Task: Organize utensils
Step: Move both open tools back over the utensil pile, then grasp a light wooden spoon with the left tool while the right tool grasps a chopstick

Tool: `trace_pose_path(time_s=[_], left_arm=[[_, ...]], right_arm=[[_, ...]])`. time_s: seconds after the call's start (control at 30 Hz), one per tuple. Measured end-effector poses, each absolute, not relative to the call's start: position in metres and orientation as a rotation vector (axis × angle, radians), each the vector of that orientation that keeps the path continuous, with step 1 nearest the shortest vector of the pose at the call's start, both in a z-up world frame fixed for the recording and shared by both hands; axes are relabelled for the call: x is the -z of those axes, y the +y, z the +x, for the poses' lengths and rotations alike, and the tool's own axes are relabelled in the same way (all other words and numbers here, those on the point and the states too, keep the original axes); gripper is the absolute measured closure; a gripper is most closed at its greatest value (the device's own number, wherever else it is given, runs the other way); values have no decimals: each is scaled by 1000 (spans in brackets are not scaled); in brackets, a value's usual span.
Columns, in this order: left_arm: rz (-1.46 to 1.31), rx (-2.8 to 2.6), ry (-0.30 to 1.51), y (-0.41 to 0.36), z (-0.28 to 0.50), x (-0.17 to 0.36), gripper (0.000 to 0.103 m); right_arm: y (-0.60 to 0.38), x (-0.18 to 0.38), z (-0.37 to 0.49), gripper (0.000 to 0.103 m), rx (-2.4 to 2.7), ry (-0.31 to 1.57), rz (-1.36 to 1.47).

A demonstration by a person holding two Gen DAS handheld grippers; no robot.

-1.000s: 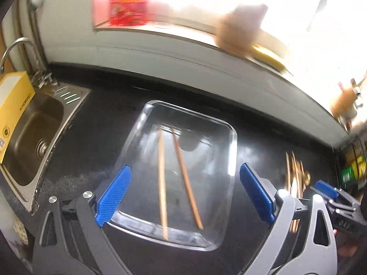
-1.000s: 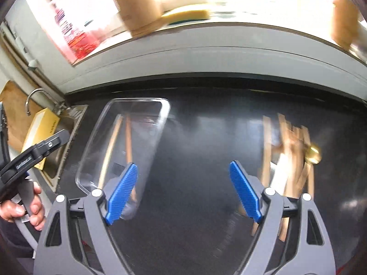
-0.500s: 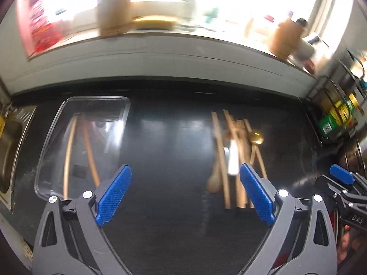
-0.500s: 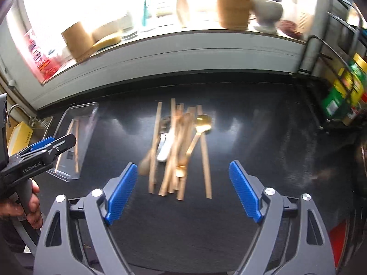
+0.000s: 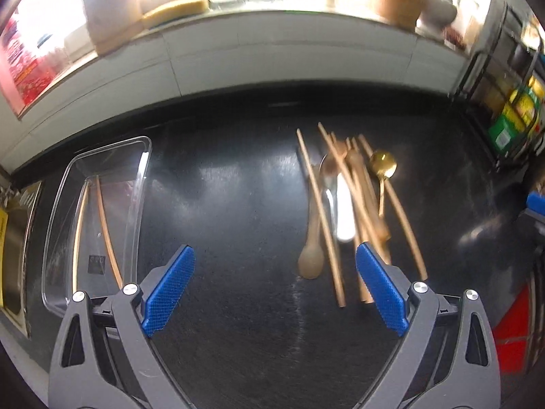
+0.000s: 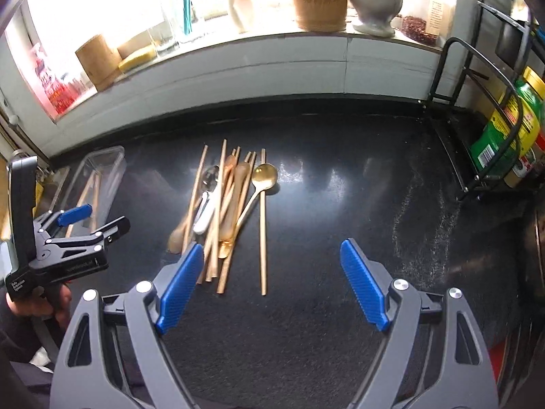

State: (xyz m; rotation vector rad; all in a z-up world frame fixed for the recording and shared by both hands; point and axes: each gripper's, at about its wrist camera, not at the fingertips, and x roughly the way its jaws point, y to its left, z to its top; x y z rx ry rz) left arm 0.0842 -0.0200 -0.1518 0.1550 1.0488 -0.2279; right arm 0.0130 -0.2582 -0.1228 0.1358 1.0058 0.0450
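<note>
Nearest: right gripper (image 6: 269, 289), jaws wide apart, empty, over bare black counter (image 6: 340, 204) just right of the utensil pile (image 6: 224, 211). Left gripper (image 5: 272, 293), jaws likewise apart and empty, its right pad over the pile's near ends.

Risk: the pile is crossed and overlapping. Closing on 1 piece would likely pinch or drag neighbours, scattering them or lifting 2 at once. The thin single chopstick (image 6: 262, 225) lies flat and may slip from the pads.

Count, pile: 1 gold spoon (image 6: 264, 177), 1 white-handled spoon (image 6: 206, 211), at least 1 wooden spoon (image 6: 177, 238), roughly 6 or more chopsticks; exact number cannot be told.

Farther left: 1 clear tray (image 5: 102, 156) holding 2 chopsticks (image 5: 105, 225).
</note>
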Motion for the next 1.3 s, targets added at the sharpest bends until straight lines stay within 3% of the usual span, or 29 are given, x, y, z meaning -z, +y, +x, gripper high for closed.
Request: trace_pose_path(time_s=[0.67,0.77,0.9,1.07,1.1,1.17,1.23,1.27,1.3], left_arm=[[267,415,1178,-35,152,252,10],[302,434,1135,-39,155,255,12],[312,461,1091,-45,164,254,18],[300,468,1031,-52,169,252,40],[296,466,1025,-54,170,251,44],[301,473,1004,-61,167,249,63],[306,487,994,-72,162,250,79],[310,495,992,-77,158,249,89],[317,491,992,-79,157,249,89]], right_arm=[[-252,220,103,23,-65,1237,66],[-247,237,112,31,-84,1265,45],[-238,253,123,33,-104,1263,-15],[-231,260,132,40,-130,1231,-56],[-229,259,132,46,-137,1222,-62],[-224,256,131,63,-156,1207,-75],[-222,255,133,95,-159,1216,-80],[-220,255,134,95,-155,1224,-70],[-221,255,135,96,-150,1234,-53]])
